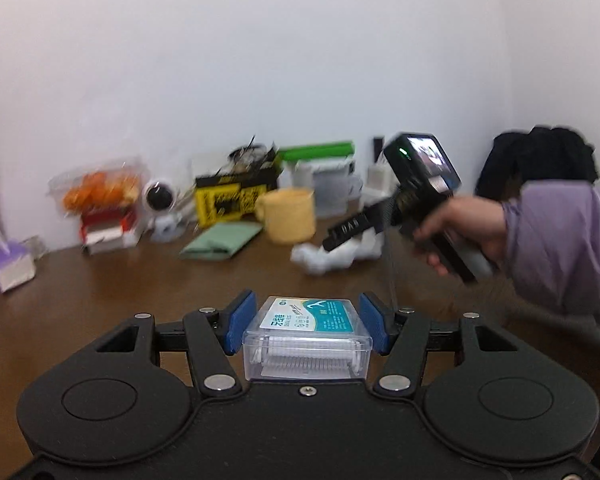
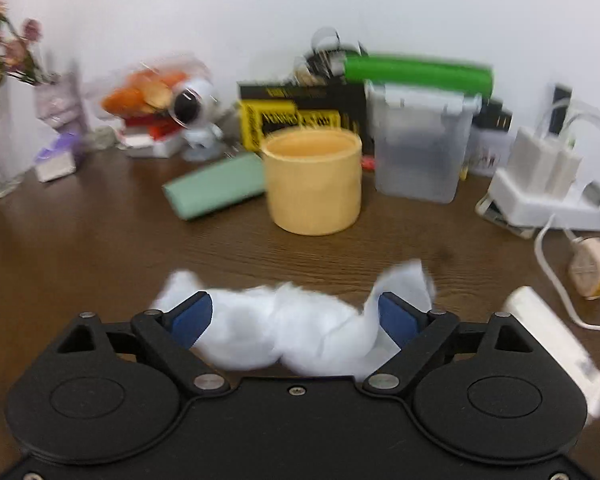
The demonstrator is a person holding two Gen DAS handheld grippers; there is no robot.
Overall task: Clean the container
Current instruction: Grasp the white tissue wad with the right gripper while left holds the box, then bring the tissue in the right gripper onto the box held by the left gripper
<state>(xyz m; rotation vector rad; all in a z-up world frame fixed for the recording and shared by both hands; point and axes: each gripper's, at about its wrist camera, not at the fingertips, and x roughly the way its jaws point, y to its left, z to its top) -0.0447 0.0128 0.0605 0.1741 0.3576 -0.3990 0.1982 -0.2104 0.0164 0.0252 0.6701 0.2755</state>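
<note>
Container first: a small clear plastic box (image 1: 306,336) with a teal and white label on its lid sits clamped between the blue pads of the left gripper (image 1: 306,326), jaws drawn in tight against its two sides, at six o'clock in the left wrist view and lifted off the brown wooden table (image 1: 100,292).

In the right wrist view the right gripper (image 2: 294,318) has its jaws spread wide. A crumpled white tissue (image 2: 284,330) lies between the blue pads; whether they press on it cannot be told, as the picture is blurred.

Beyond the tissue, at twelve o'clock, stands a round yellow cup (image 2: 314,182). A pale green flat pouch (image 2: 216,190) lies at its ten o'clock side, just beside it. A frosted plastic tub with a clip lid (image 2: 420,148) stands at the cup's two o'clock. A white power strip with plugs (image 2: 540,196) rests at three o'clock.

Further back along the white wall (image 2: 220,8) are a black and yellow box (image 2: 284,116), a green cylinder (image 2: 418,74) and a small white round camera (image 2: 192,104).

In the left wrist view a hand (image 1: 464,224) in a lilac sleeve (image 1: 560,240) holds the right gripper at three o'clock.
</note>
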